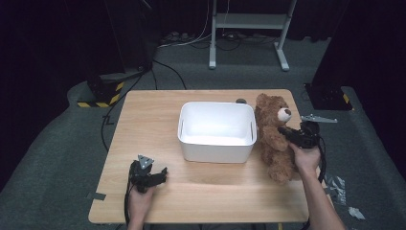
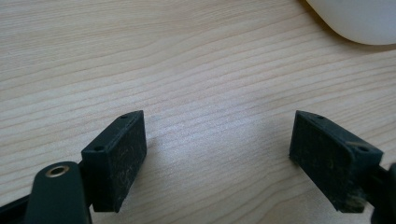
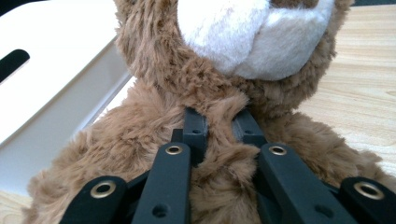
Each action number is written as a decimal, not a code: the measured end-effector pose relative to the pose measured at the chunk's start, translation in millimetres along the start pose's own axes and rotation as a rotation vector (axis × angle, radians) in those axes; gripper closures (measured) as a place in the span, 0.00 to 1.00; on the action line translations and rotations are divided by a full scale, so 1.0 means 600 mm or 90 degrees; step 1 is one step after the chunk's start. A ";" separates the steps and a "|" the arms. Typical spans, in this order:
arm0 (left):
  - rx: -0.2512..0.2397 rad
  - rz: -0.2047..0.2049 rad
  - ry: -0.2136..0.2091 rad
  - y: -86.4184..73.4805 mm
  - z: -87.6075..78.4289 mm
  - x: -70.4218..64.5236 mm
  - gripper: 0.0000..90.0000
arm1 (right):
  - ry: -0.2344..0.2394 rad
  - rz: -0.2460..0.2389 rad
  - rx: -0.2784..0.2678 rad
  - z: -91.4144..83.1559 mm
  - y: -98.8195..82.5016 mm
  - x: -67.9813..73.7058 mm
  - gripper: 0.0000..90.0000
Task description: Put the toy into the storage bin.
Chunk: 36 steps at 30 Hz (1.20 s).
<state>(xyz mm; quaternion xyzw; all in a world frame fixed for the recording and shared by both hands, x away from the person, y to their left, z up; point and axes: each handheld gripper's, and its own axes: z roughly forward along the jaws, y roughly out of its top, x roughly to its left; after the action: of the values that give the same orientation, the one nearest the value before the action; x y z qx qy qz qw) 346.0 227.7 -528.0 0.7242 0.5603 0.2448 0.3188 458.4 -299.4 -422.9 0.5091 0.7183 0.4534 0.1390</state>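
We are looking down on a wooden table (image 1: 158, 115) where a brown teddy bear (image 1: 274, 139) is standing upright at the right side, just beside the right wall of a white bin (image 1: 216, 131) and leaning close to it — whether fur and plastic are touching we cannot tell from above. The right gripper (image 1: 287, 132) is reaching in from the bear's right, held in the person's right hand (image 1: 306, 158), and its jaws are clenching a fold of the bear's chest fur; in the right gripper view the two black jaws are sitting close together with the tuft of brown plush pinched between them, just under the pale muzzle, so the right gripper (image 3: 223, 127) is grasping the teddy bear (image 3: 154, 140). In that same view the white bin (image 3: 51, 79) is lying behind the bear's shoulder, its slot handle showing dark at the upper left. The left gripper (image 1: 152, 173) is resting low over the near left part of the table, well apart from the bin and the bear, in the person's left hand (image 1: 141, 201). In the left gripper view its jaws are standing wide and released, with bare wood grain between them — the left gripper (image 2: 219, 149) is holding nothing, and a rounded corner of the bin (image 2: 359, 21) is peeking in at the top right.
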 end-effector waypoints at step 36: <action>0.000 0.000 0.000 0.000 0.000 0.000 0.21 | 0.056 -0.008 -0.076 -0.084 -0.023 0.023 0.89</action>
<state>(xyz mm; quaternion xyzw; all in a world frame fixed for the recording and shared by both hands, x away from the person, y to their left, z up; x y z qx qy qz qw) 346.0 227.8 -528.0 0.7243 0.5601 0.2447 0.3190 410.5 -314.2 -402.2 0.4750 0.6983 0.5168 0.1404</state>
